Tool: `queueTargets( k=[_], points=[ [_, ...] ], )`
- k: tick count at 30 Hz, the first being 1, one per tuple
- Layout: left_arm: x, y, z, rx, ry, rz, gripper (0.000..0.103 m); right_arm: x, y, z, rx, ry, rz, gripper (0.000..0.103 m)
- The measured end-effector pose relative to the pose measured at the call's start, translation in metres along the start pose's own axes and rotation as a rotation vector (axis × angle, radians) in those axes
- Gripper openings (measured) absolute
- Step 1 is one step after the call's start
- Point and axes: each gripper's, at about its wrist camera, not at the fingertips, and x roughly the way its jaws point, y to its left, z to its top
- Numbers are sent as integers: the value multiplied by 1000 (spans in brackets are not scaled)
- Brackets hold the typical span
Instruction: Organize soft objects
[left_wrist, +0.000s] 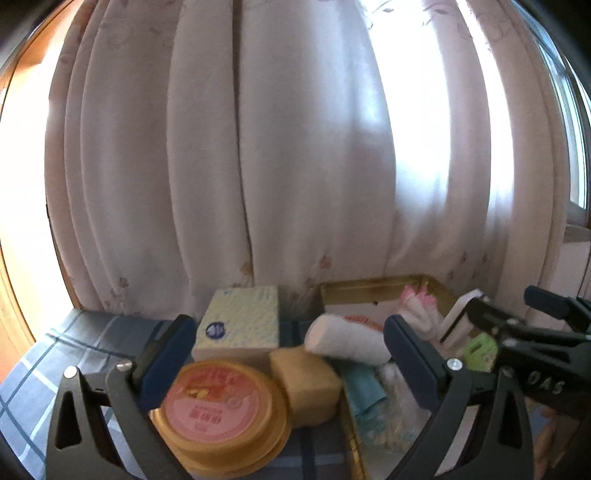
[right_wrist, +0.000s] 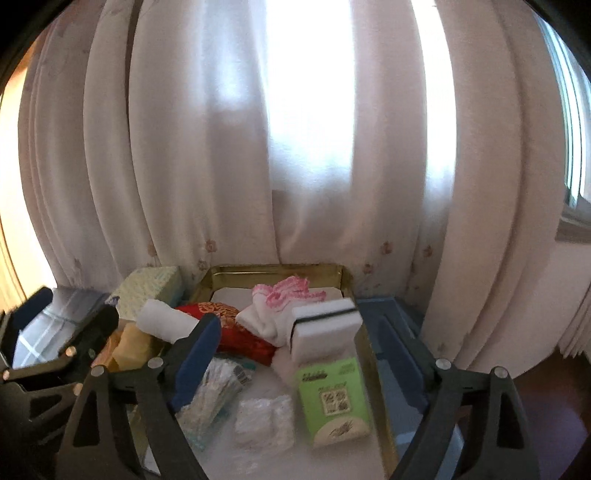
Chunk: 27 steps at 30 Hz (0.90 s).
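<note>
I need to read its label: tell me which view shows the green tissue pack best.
The right wrist view: the green tissue pack lies unobstructed in the tray. The left wrist view shows only a sliver behind gripper parts.

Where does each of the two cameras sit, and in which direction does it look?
Left wrist: on the left gripper, facing the curtain over the round tub and yellow sponge; its open jaws show.
Right wrist: on the right gripper, over the gold tray; its open jaws show.
Shared: the curtain, tray, white roll, each other's gripper.
</note>
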Motion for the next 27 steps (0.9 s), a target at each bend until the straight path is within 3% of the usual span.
queueTargets(
  k=[7,16,27],
  points=[
    [-3,8,-20,12,0,37,103,-16,3,-21,68,-86,-43,89],
    [-9,4,-22,32,-39,42,103,-40,8,-42,78,-245,-113,93],
    [-13,7,-23,9,-45,44,103,-41,0,-43,131,-215,-136,94]
  ],
)
